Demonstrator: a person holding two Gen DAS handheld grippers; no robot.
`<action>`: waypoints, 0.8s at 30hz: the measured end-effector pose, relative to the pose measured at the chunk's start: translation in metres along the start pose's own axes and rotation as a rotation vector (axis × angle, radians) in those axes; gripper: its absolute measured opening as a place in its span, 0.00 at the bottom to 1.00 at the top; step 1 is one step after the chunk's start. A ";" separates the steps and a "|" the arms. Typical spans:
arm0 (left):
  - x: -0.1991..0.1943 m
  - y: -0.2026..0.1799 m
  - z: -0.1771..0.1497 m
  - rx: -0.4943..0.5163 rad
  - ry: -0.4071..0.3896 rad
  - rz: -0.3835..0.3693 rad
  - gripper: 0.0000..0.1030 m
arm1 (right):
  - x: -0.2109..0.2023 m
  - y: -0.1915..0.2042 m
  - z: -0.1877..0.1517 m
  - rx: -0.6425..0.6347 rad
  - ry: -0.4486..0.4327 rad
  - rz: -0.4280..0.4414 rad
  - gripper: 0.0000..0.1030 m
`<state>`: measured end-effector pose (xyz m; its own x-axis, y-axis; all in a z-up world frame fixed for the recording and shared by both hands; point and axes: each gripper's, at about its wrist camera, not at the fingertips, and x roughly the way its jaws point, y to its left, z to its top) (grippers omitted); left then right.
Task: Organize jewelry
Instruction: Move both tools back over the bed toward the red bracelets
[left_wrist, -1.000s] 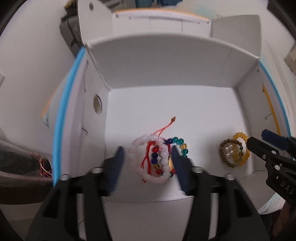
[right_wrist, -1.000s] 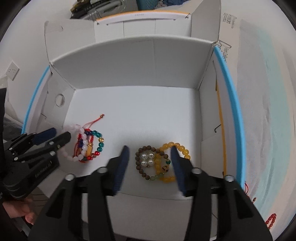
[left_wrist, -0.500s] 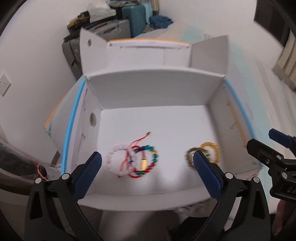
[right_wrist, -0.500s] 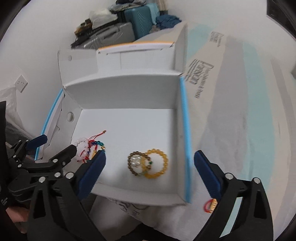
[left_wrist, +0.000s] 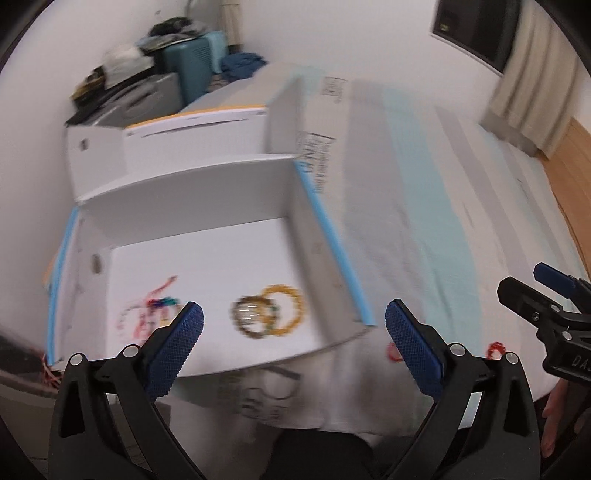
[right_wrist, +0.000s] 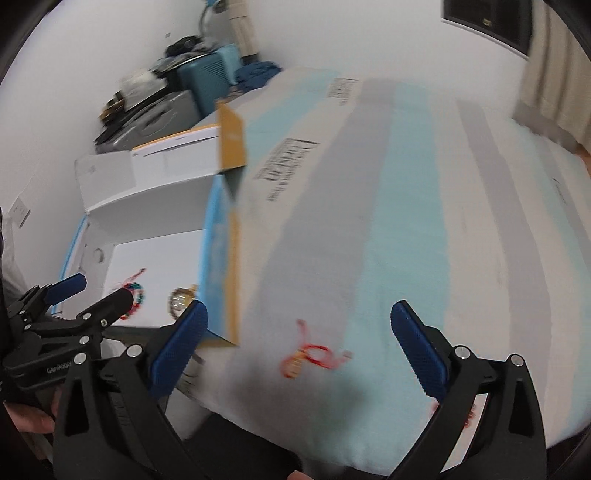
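Jewelry: beaded bracelets (left_wrist: 269, 316) lie in two clusters on the white box (left_wrist: 207, 254) floor; a red cord bracelet (right_wrist: 312, 356) waits outside on the striped bedspread (right_wrist: 406, 221).
Change: both grippers have released the clusters, pulled back and swung right.
Meaning: probably the cord bracelet is next.
Left gripper (left_wrist: 293, 339): wide, empty.
Right gripper (right_wrist: 299, 339): wide, empty, straddling the cord bracelet.
Look: glossy beads, blurred.

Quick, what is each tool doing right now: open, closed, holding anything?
Left tool: open, holding nothing.
Right tool: open, holding nothing.
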<state>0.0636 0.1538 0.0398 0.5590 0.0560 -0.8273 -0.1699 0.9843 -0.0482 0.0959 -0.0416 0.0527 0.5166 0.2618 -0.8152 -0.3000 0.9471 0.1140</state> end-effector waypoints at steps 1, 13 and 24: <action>0.002 -0.009 0.000 0.011 0.002 -0.011 0.94 | -0.004 -0.013 -0.004 0.016 0.000 -0.007 0.93; 0.032 -0.118 -0.024 0.180 0.025 -0.120 0.94 | -0.021 -0.126 -0.052 0.157 0.029 -0.098 0.93; 0.077 -0.158 -0.058 0.289 0.056 -0.134 0.94 | 0.004 -0.183 -0.100 0.234 0.096 -0.145 0.93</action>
<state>0.0868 -0.0067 -0.0489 0.5143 -0.0790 -0.8540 0.1440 0.9896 -0.0048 0.0726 -0.2321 -0.0282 0.4590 0.1123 -0.8813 -0.0296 0.9934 0.1112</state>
